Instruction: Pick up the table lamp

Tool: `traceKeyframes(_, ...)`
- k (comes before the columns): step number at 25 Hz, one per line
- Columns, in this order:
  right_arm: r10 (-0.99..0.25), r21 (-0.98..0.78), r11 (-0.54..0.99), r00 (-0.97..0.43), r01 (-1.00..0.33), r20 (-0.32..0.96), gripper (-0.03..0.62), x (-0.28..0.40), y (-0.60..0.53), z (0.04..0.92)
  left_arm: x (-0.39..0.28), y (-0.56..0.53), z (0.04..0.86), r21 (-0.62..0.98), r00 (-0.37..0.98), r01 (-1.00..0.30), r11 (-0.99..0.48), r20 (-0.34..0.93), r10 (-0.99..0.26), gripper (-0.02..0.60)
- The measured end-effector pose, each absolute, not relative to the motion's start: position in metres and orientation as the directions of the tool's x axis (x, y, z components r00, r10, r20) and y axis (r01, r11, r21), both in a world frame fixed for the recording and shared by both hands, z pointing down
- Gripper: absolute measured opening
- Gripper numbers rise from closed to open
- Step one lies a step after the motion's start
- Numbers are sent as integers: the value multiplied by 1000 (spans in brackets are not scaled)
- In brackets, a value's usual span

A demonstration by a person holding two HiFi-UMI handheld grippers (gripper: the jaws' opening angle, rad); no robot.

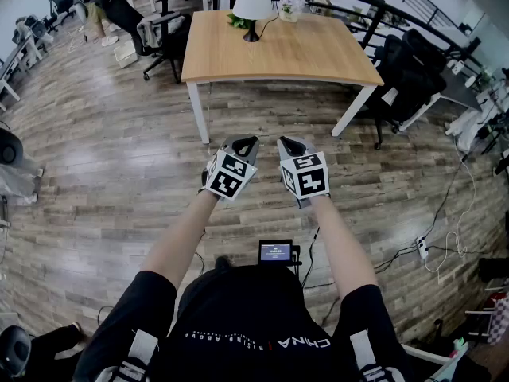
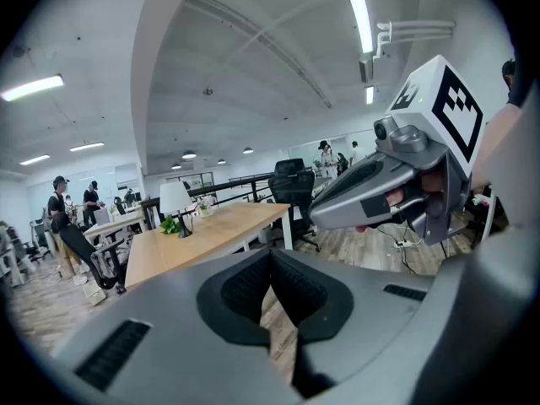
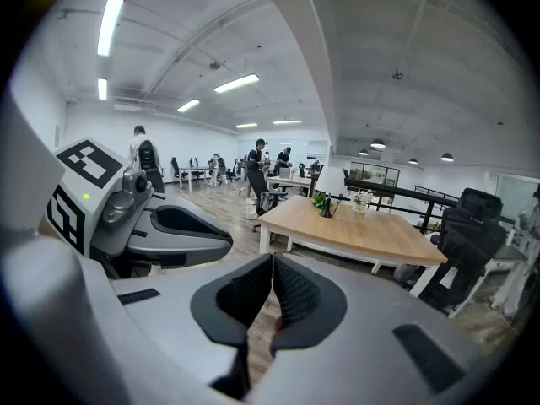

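Note:
The table lamp point(image 1: 253, 6), with a white shade on a thin black stem and base, stands near the far edge of a wooden table point(image 1: 302, 54). It shows small in the left gripper view point(image 2: 175, 202) and the right gripper view point(image 3: 329, 186). My left gripper point(image 1: 246, 144) and right gripper point(image 1: 289, 145) hang side by side over the floor, well short of the table. Both are shut with nothing between their pads. The left gripper's own view point(image 2: 271, 264) and the right one's point(image 3: 272, 270) show the jaws closed together.
A small green plant point(image 1: 238, 21) sits beside the lamp and a glass vase point(image 1: 288, 10) stands to its right. Black office chairs point(image 1: 406, 74) flank the table's right side, another chair point(image 1: 163, 42) its left. Cables and a power strip point(image 1: 423, 249) lie on the wooden floor.

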State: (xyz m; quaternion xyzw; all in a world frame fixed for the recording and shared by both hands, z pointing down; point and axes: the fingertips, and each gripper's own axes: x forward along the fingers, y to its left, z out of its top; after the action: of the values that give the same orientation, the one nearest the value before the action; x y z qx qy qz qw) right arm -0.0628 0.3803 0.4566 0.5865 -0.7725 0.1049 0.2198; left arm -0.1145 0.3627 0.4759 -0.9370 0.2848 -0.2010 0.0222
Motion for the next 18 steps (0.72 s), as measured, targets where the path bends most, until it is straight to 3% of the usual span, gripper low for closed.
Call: traceKeyframes(18, -848, 64, 319, -255, -946, 464, 34, -58, 397, 464, -108, 374, 467, -125, 780, -539, -833, 299, -550, 20)
